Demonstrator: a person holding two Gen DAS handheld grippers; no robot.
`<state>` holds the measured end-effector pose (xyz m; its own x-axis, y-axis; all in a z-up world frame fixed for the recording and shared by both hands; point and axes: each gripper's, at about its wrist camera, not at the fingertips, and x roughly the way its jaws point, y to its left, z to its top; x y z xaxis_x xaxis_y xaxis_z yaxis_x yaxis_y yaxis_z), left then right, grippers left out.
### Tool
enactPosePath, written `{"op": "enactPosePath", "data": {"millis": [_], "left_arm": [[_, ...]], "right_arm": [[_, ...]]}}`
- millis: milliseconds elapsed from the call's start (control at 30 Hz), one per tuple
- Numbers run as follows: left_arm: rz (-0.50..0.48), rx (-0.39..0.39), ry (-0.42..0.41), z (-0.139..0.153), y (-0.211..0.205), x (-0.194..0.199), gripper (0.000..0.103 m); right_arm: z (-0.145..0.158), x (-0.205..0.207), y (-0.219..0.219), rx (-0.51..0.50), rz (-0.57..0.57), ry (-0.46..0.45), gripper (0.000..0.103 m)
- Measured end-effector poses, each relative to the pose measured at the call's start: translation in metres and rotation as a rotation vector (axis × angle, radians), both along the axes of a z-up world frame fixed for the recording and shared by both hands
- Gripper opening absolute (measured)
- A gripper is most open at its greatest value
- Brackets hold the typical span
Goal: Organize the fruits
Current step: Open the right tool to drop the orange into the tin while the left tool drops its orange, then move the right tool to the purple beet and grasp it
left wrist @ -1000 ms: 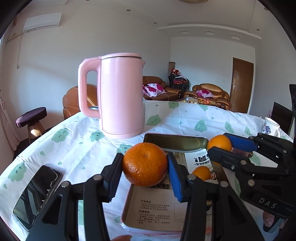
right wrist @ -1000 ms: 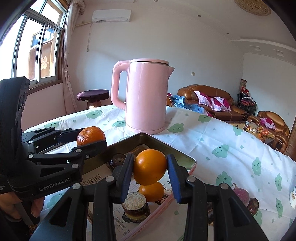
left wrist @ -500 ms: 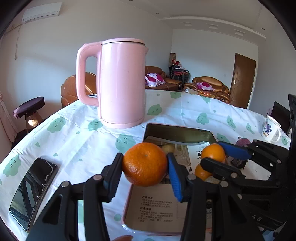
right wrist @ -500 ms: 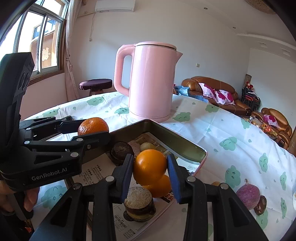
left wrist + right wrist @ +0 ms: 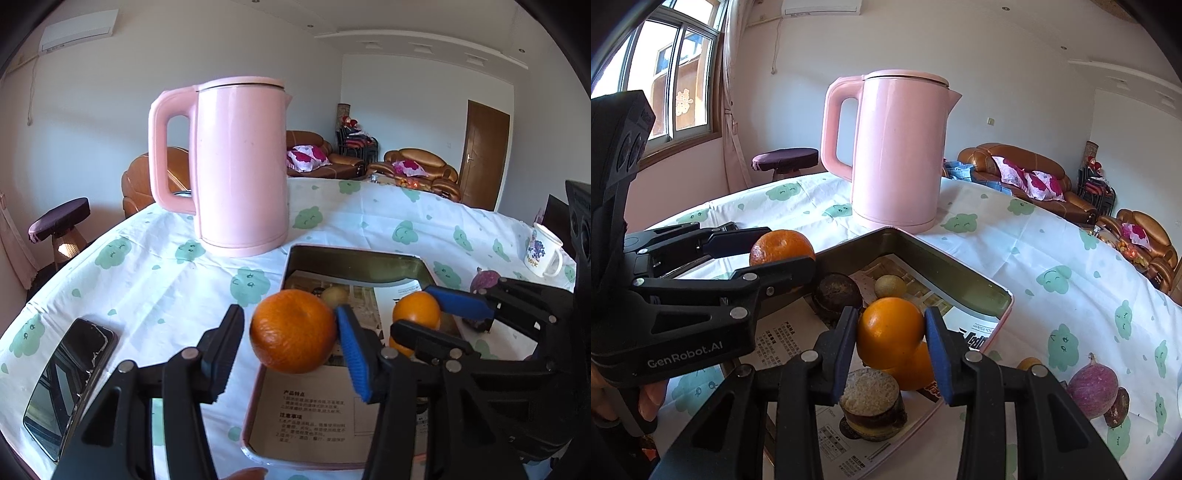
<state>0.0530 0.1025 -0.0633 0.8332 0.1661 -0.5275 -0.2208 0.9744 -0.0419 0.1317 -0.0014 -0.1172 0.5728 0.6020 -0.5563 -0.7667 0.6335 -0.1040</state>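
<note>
Phone (image 5: 68,373): flat on the bench (image 5: 155,280), far left.
Left tongs (image 5: 288,332): spread; tangerine (image 5: 292,331) touches only the blue pad, a gap on the other side, over the tray (image 5: 354,258) rim.
Kettle (image 5: 236,166): upright behind the tray.
Right tongs (image 5: 891,338): clamping an orange (image 5: 890,332) above the tray.

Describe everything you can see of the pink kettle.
The pink kettle stands upright on the cloud-print tablecloth, just beyond the far edge of the metal tray, apart from it. It looks like smooth matte plastic: a tall body widening slightly toward the base, a flat lid that is shut, a small pouring lip and a large loop handle on the opposite side. Neither gripper touches it. Whether it holds water cannot be told.
</note>
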Motion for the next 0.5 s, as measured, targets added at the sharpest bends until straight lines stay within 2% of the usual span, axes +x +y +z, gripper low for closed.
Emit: {"op": "enactPosePath", "data": {"millis": [33, 167, 300, 367, 500], "left_arm": [[0.0, 0.004, -0.005, 0.001, -0.001, -0.001, 0.06], [0.006, 0.005, -0.03, 0.005, -0.002, -0.005, 0.076], [0.009, 0.014, -0.054, 0.012, -0.004, -0.009, 0.077], [0.01, 0.014, -0.067, 0.015, -0.006, -0.011, 0.081], [-0.008, 0.015, -0.089, 0.021, -0.014, -0.013, 0.083]], "right_arm": [[0.0, -0.001, 0.001, -0.005, 0.003, -0.002, 0.04], [0.001, -0.006, 0.002, -0.014, 0.0, -0.033, 0.059], [0.004, -0.007, -0.005, 0.007, -0.014, -0.037, 0.059], [0.005, -0.007, -0.01, 0.01, -0.029, -0.042, 0.059], [0.013, -0.014, -0.035, 0.002, -0.061, -0.084, 0.059]]}}
